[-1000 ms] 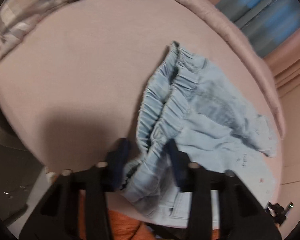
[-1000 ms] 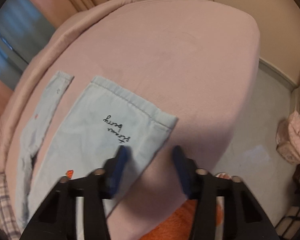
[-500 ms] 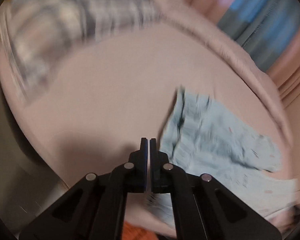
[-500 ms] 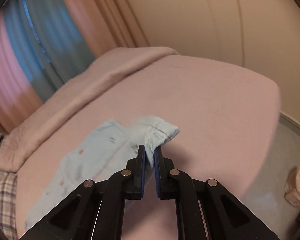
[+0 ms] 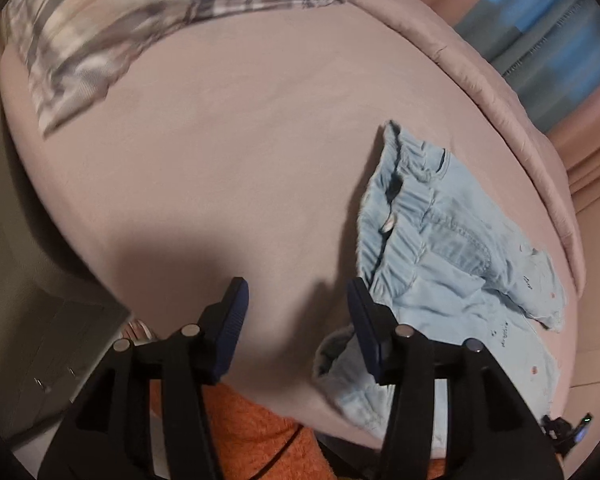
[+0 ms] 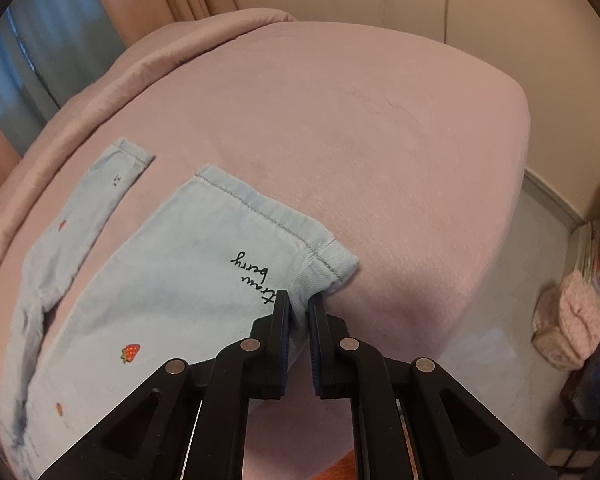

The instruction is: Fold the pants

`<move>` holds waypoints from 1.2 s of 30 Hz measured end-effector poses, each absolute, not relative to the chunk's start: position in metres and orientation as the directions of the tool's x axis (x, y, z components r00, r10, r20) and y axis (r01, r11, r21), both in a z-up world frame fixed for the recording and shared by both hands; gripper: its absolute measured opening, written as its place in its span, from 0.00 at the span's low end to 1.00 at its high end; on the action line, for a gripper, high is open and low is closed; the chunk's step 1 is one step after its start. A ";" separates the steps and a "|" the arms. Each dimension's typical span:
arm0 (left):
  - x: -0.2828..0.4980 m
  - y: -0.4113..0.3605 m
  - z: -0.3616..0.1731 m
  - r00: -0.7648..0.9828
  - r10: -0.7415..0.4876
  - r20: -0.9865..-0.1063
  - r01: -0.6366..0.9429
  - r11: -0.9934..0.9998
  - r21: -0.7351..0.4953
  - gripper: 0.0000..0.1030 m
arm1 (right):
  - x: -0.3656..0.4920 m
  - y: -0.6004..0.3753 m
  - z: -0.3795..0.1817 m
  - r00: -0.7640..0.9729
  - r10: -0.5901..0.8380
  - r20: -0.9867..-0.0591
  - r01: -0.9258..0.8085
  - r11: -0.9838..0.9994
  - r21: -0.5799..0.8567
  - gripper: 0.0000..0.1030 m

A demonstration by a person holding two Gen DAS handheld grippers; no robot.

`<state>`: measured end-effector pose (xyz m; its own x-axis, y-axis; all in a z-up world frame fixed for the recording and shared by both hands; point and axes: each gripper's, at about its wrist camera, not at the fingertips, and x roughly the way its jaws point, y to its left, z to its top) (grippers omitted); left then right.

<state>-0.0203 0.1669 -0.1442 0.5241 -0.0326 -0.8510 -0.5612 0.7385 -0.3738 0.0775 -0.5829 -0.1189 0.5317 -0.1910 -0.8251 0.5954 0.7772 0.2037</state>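
Light blue denim pants (image 5: pixel 452 248) with strawberry prints lie on a pink bed (image 5: pixel 240 152). In the left wrist view the gathered elastic waistband (image 5: pixel 396 216) lies rumpled at the right. My left gripper (image 5: pixel 298 300) is open and empty over bare sheet, its right finger beside the waistband's near end. In the right wrist view the pants (image 6: pixel 172 272) lie flat with both legs spread apart. My right gripper (image 6: pixel 299 304) is shut on the near corner of the closer leg's hem (image 6: pixel 324 268).
A plaid pillow (image 5: pixel 112 20) lies at the bed's far left. A rolled pink blanket edge (image 5: pixel 500 92) runs along the far side by curtains. An orange fuzzy cloth (image 5: pixel 252 432) sits below my left gripper. Floor and a pink bag (image 6: pixel 572 320) are right of the bed.
My left gripper, shut half a second ago, has opened and sits beside the waistband. My right gripper has lowered the hem corner back onto the bed, still shut on it.
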 end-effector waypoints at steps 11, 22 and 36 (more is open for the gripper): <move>-0.023 0.151 -0.164 0.570 -0.227 -0.790 -0.499 0.669 -0.552 0.62 | 0.071 -0.582 -0.123 0.513 -0.204 -0.834 0.604 0.776 0.182 0.09; -0.012 0.145 -0.108 0.690 -0.138 -0.710 -0.429 0.712 -0.556 0.23 | 0.066 -0.579 -0.110 0.542 -0.197 -0.817 0.581 0.790 0.195 0.09; 0.004 0.143 -0.155 0.488 -0.042 -0.872 -0.538 0.772 -0.338 0.29 | 0.063 -0.574 -0.128 0.498 -0.186 -0.847 0.588 0.790 0.172 0.08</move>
<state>0.0035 0.1435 -0.1552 0.4882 -0.0417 -0.8718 -0.5378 0.7723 -0.3381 0.0633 -0.5735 -0.1284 0.4978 -0.1863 -0.8471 0.5881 0.7903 0.1718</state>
